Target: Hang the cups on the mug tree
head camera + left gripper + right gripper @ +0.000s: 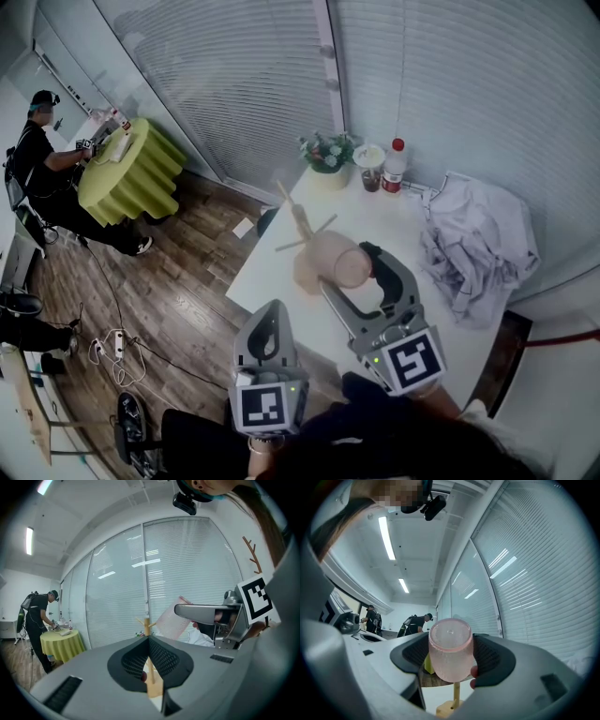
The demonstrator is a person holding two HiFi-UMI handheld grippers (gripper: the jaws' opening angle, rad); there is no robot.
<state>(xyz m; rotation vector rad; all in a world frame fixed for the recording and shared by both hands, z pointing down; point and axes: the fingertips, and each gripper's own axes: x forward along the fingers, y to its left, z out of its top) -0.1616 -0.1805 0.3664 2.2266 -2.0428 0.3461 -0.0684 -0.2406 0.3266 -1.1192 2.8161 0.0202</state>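
Note:
A wooden mug tree [300,225] stands on the white table [281,281], its pegs bare. My right gripper [349,267] is shut on a translucent pink cup [339,264], held tilted just in front of and right of the tree. In the right gripper view the pink cup [450,648] sits between the pads, bottom toward the camera, with the tree's base [449,708] below it. My left gripper [271,314] hovers over the table's near left edge, shut and empty. In the left gripper view the tree [147,625] shows behind its closed jaws, the cup [169,620] to the right.
At the table's far end stand a potted plant [328,155], a drink cup [370,169] and a red-capped bottle [395,164]. A crumpled white cloth [478,244] covers the right side. Beyond, a person [42,159] works at a green-draped round table [127,173].

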